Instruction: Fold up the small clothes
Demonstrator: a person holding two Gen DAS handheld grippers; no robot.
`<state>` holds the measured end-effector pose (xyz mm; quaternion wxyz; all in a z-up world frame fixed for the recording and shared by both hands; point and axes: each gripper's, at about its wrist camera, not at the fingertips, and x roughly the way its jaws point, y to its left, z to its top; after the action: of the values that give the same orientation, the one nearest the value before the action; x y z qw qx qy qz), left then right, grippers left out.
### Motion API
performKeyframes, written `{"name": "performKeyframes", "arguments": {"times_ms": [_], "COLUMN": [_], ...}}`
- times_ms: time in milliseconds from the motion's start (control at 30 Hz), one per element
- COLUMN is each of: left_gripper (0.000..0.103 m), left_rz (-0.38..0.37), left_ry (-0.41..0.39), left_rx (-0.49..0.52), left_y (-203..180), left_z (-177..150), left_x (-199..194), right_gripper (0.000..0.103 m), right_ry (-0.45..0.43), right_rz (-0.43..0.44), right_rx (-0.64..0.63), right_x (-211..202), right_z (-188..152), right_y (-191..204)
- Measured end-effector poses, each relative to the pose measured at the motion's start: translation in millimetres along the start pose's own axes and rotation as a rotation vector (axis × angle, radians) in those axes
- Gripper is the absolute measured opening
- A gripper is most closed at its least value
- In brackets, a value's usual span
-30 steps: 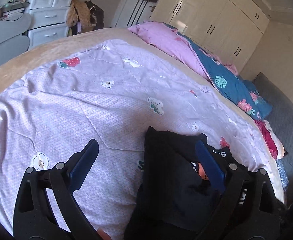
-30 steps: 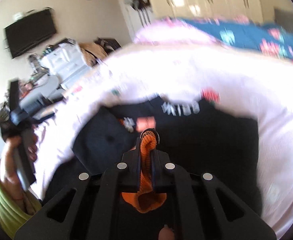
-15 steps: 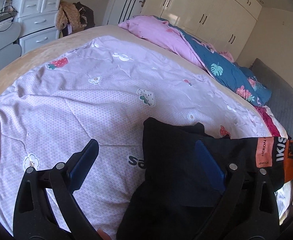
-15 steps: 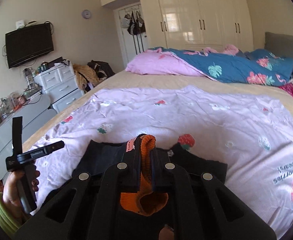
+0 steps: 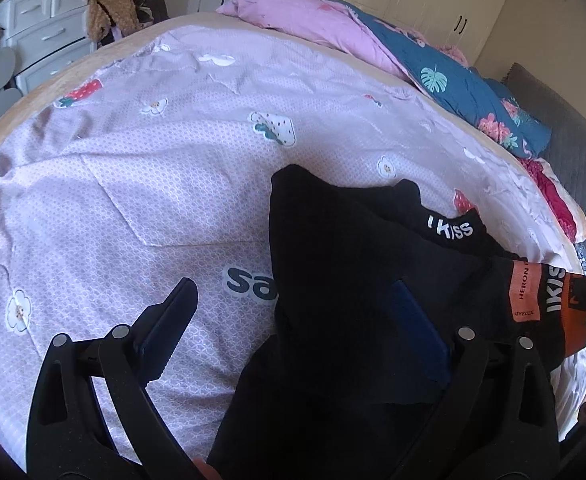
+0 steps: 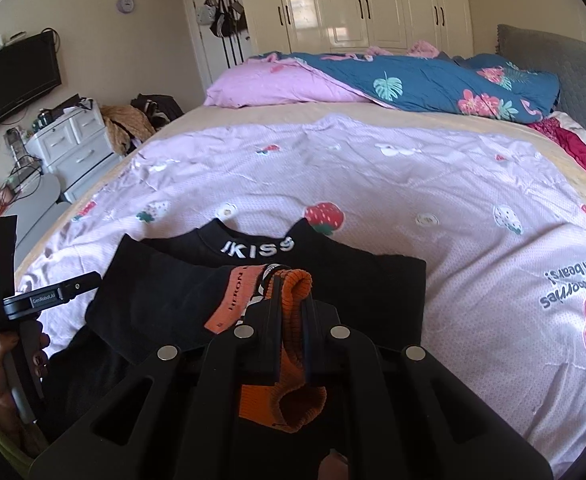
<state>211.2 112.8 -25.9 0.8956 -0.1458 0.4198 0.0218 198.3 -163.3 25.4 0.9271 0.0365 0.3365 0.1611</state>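
While a person's hand (image 6: 9, 364) at far left grips the left tool (image 5: 293, 328), its jaws spread wide and empty above the lilac quilt (image 5: 153, 168) and the black garment's near edge, the black sweater (image 6: 277, 280) lies mid-bed, collar lettering facing the pillows. At centre, the right tool (image 6: 291, 300) is clamped tight on the orange ribbed hem (image 6: 289, 400), carrying it over toward the collar. Judged as the bottom-to-top fold under way; next, the hem likely needs laying flat near the neckline before release. Its long axis runs from the near bed edge toward the headboard.
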Motion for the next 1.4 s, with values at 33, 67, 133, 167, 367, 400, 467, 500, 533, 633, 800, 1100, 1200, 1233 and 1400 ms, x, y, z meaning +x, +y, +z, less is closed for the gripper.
{"name": "performKeyframes", "arguments": {"times_ms": [33,67,133,167,367,400,467,500,533,633,800,1100,1200,1233,1400], "left_gripper": [0.090,0.090,0.085,0.075,0.017,0.012,0.011,0.010,0.010,0.010,0.011,0.013,0.015,0.015,0.018], "left_rz": [0.005,0.010,0.019,0.016,-0.063,-0.053,-0.046,-0.046,-0.044,-0.060,-0.021,0.003,0.010,0.013,0.007], "left_ry": [0.014,0.025,0.042,0.052,0.090,0.080,0.067,0.064,0.064,0.068,0.074,0.039,0.042,0.043,0.008], "left_rx": [0.002,0.004,-0.001,-0.006,-0.037,-0.025,-0.004,-0.008,-0.010,-0.032,-0.010,0.010,0.011,0.010,0.011], "left_y": [0,0,1,2,4,2,1,3,6,13,7,3,3,4,3], "left_z": [-1,-3,-4,-5,-10,-9,-8,-8,-9,-10,-13,-11,-11,-11,-9], "left_x": [5,9,16,19,27,25,19,16,14,13,21,10,12,12,-1], "right_gripper": [0.007,0.007,0.007,0.007,0.008,0.008,0.015,0.016,0.016,0.021,0.026,0.045,0.048,0.052,0.060], "right_ry": [0.006,0.012,0.026,0.033,0.068,0.073,0.078,0.075,0.065,0.051,0.069,0.131,0.190,0.224,0.297], "right_rz": [-0.004,-0.009,-0.016,-0.018,-0.044,-0.048,-0.059,-0.077,-0.107,-0.110,-0.069,0.031,0.027,0.009,0.007], "right_rx": [0.003,0.006,0.014,0.019,0.044,0.047,0.055,0.053,0.046,0.066,0.012,-0.117,-0.149,-0.154,-0.081], "right_x": [2,4,9,11,20,20,20,20,18,14,19,37,50,56,69], "right_z": [-2,-3,-6,-7,-12,-13,-15,-15,-15,-14,-19,-33,-42,-45,-50], "right_y": [-2,-4,-8,-11,-21,-22,-25,-25,-27,-32,-13,42,48,48,31]}}
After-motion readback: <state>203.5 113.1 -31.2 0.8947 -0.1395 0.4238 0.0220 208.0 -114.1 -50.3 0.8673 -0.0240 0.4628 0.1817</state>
